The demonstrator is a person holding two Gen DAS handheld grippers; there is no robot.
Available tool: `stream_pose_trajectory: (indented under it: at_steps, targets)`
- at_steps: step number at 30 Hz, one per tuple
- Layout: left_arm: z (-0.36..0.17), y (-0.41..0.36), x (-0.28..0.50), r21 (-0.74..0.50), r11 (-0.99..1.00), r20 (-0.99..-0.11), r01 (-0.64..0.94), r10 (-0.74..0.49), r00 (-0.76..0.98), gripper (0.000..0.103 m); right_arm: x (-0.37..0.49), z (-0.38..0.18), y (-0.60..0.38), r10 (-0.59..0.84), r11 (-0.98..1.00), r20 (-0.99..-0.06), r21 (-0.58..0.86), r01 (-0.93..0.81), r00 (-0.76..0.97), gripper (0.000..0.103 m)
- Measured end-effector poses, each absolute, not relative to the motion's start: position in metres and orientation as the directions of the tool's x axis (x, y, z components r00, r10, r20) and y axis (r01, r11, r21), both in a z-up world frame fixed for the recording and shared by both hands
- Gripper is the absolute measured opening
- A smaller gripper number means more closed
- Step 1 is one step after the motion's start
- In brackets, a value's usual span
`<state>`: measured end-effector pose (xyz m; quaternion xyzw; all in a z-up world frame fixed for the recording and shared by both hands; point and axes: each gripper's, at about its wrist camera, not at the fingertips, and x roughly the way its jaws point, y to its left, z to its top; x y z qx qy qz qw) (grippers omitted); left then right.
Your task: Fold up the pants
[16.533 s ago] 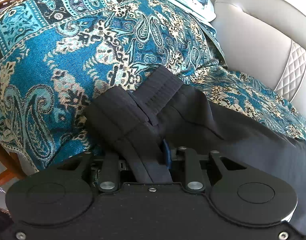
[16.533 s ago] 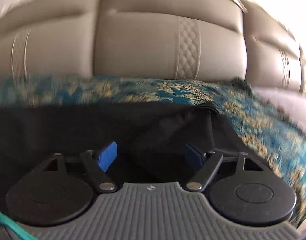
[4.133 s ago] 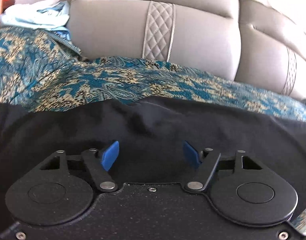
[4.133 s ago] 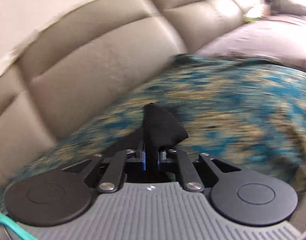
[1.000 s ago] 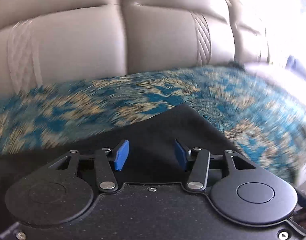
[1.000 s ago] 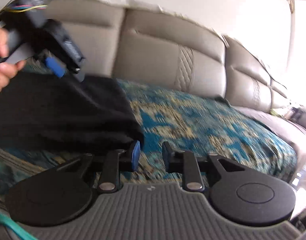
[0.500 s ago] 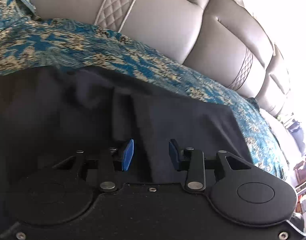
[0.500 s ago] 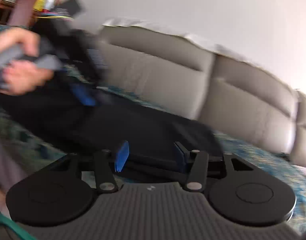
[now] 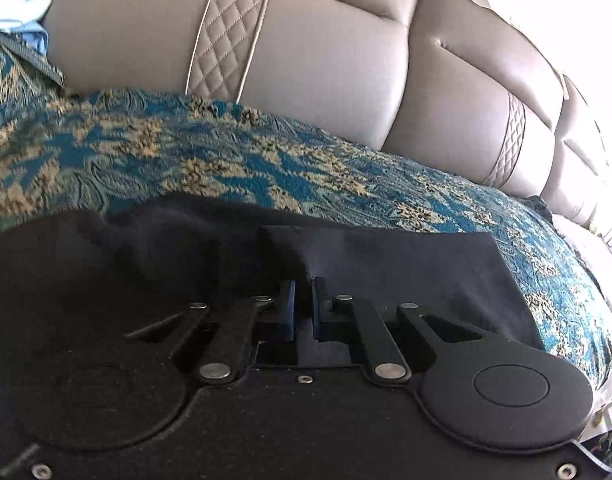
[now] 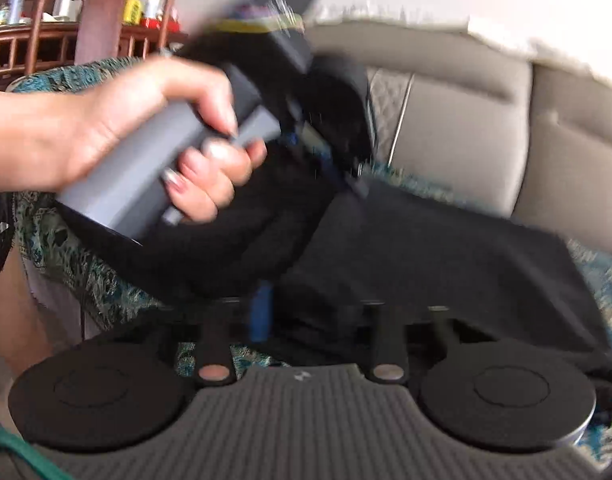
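Observation:
The black pants (image 9: 406, 264) lie on a teal patterned throw over the sofa seat, partly folded with a doubled layer. My left gripper (image 9: 303, 304) is shut on a ridge of the black fabric near the middle of the pants. In the right wrist view the pants (image 10: 446, 256) spread across the seat, and the left gripper (image 10: 326, 160), held by a hand, pinches them from above. My right gripper (image 10: 318, 316) is open, its jaws wide apart around the near edge of the pants. That view is motion-blurred.
The teal and gold throw (image 9: 225, 164) covers the seat. The beige leather sofa back (image 9: 326, 64) rises behind it. Light blue cloth (image 9: 13, 4) lies at the far left. A wooden shelf with bottles (image 10: 85, 28) stands behind the sofa arm.
My left gripper has shut on a fold of the pants. My right gripper has moved closer to the pants' near edge and stays open.

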<state>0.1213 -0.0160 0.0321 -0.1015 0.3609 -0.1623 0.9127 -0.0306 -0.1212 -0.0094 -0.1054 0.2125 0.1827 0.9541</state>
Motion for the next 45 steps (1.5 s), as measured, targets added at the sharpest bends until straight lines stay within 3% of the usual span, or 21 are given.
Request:
stream_pose_trajectory:
  at_steps: [2,6,10,15,16,19,22,24,25,26,27,29,30,34,35,36,38,41,45]
  targets:
    - [0.042,-0.012,0.117,-0.293,0.927,-0.608,0.235,-0.370,0.703,0.007,-0.026,-0.008,-0.122,0.315,0.916,-0.441,-0.089,-0.391,0.840,0.009]
    - [0.058,-0.006,0.108,-0.235,0.937,-0.581,0.259,-0.349,0.736,0.007,-0.021,0.004,-0.118,0.381,0.906,-0.419,-0.010,-0.424,0.824,0.007]
    - [0.051,-0.002,0.114,-0.159,0.957,-0.622,0.241,-0.287,0.729,0.008,-0.009,0.000,-0.108,0.399,0.898,-0.426,0.001,-0.441,0.812,0.006]
    - [0.034,0.006,0.116,-0.149,0.971,-0.651,0.187,-0.239,0.720,0.012,-0.008,-0.003,-0.099,0.408,0.886,-0.427,-0.028,-0.463,0.807,0.006]
    - [0.033,0.010,0.116,-0.153,0.973,-0.650,0.170,-0.229,0.725,0.018,-0.009,-0.004,-0.097,0.405,0.885,-0.429,-0.037,-0.464,0.807,0.006]
    - [0.033,0.020,0.116,-0.197,0.969,-0.628,0.149,-0.241,0.740,0.049,-0.007,-0.007,-0.094,0.404,0.885,-0.443,-0.033,-0.465,0.801,0.006]
    - [0.032,0.022,0.124,-0.235,0.959,-0.635,0.161,-0.276,0.721,0.053,-0.005,-0.008,-0.095,0.405,0.886,-0.444,-0.023,-0.462,0.799,0.007]
    - [0.027,0.018,0.134,-0.262,0.950,-0.664,0.169,-0.304,0.683,0.051,-0.006,-0.009,-0.094,0.411,0.885,-0.446,-0.015,-0.466,0.795,0.010]
    - [0.024,0.016,0.139,-0.267,0.951,-0.674,0.157,-0.301,0.675,0.043,-0.008,-0.008,-0.092,0.412,0.886,-0.443,-0.010,-0.464,0.796,0.022]
    - [0.022,0.014,0.140,-0.254,0.956,-0.669,0.144,-0.281,0.688,0.028,-0.009,-0.007,-0.093,0.411,0.889,-0.435,-0.001,-0.457,0.801,0.038]
    - [0.022,0.011,0.141,-0.233,0.963,-0.662,0.136,-0.259,0.703,0.020,-0.010,-0.006,-0.096,0.411,0.894,-0.422,0.012,-0.449,0.808,0.044]
    - [0.020,0.011,0.143,-0.247,0.960,-0.653,0.132,-0.266,0.709,0.014,-0.014,-0.005,-0.103,0.418,0.897,-0.401,0.039,-0.441,0.815,0.078]
    - [0.020,0.011,0.144,-0.254,0.958,-0.648,0.129,-0.268,0.713,0.013,-0.017,-0.005,-0.108,0.416,0.900,-0.392,0.047,-0.434,0.820,0.082]
    - [0.020,0.006,0.150,-0.220,0.965,-0.641,0.142,-0.253,0.725,0.012,-0.014,-0.011,-0.106,0.376,0.911,-0.419,0.004,-0.413,0.827,0.082]
    - [0.021,0.005,0.152,-0.213,0.966,-0.639,0.146,-0.251,0.727,0.011,-0.010,-0.014,-0.105,0.358,0.916,-0.433,-0.006,-0.400,0.827,0.065]
    - [0.022,0.004,0.155,-0.208,0.967,-0.637,0.149,-0.249,0.730,0.011,-0.005,-0.016,-0.105,0.346,0.921,-0.440,-0.007,-0.388,0.829,0.058]
    - [0.024,0.004,0.160,-0.201,0.969,-0.632,0.145,-0.242,0.736,0.009,0.002,-0.016,-0.102,0.322,0.929,-0.429,-0.027,-0.368,0.844,0.032]
    - [0.023,0.005,0.166,-0.155,0.980,-0.640,0.122,-0.193,0.744,0.007,0.013,-0.016,-0.105,0.340,0.926,-0.432,0.001,-0.377,0.835,0.032]
    - [0.022,0.013,0.157,-0.138,0.983,-0.644,0.117,-0.179,0.744,0.009,0.012,-0.005,-0.126,0.362,0.929,-0.409,0.080,-0.362,0.838,0.057]
